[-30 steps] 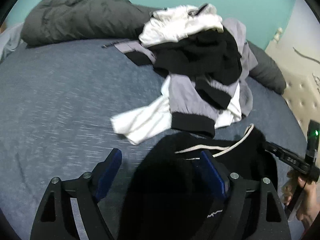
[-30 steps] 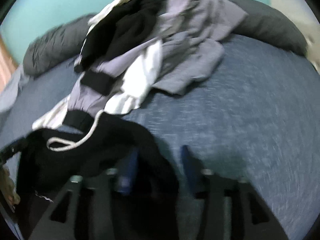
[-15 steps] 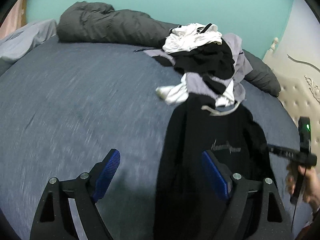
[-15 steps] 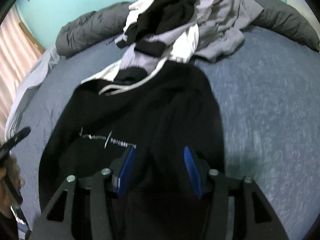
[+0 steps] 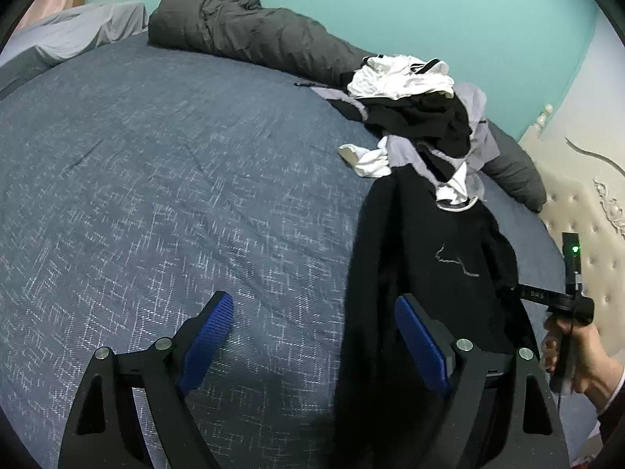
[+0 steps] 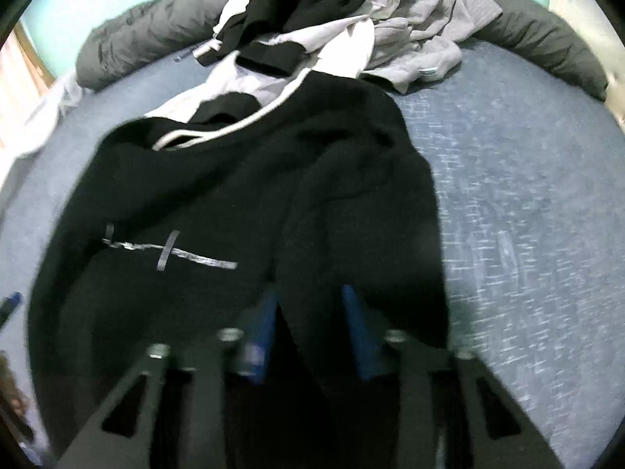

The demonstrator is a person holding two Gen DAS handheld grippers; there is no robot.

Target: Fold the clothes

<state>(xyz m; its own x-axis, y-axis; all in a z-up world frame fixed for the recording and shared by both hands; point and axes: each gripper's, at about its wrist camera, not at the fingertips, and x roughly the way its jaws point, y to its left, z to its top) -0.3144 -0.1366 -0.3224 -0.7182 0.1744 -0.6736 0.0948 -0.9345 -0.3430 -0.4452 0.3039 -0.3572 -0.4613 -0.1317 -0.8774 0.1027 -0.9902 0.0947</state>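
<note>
1. Bedding first: a dark blue bedspread [image 5: 164, 179] covers the bed, and a grey duvet [image 5: 250, 35] is bunched along its far edge, against the wall.
2. Clothes are heaped in a pile [image 5: 422, 117] near the far right corner of the bed – white, grey and black pieces tangled together, none of them seen folded.
3. One black sweatshirt [image 6: 218, 203] is stretched from the foot of that pile toward the near edge, its white-trimmed collar at the heap and its chest print facing up. It appears to be drawn out lengthwise, probably so that it can be laid flat for folding.
4. The right gripper [image 6: 308, 332] is closed narrowly on a bunch of the sweatshirt's fabric at its near right part – the grip by which the garment is held taut. That view is blurred.
5. The left gripper [image 5: 312, 336] is held over the bedspread at the sweatshirt's left edge, fingers wide apart and holding nothing; one finger overlaps the black cloth in view.
</note>
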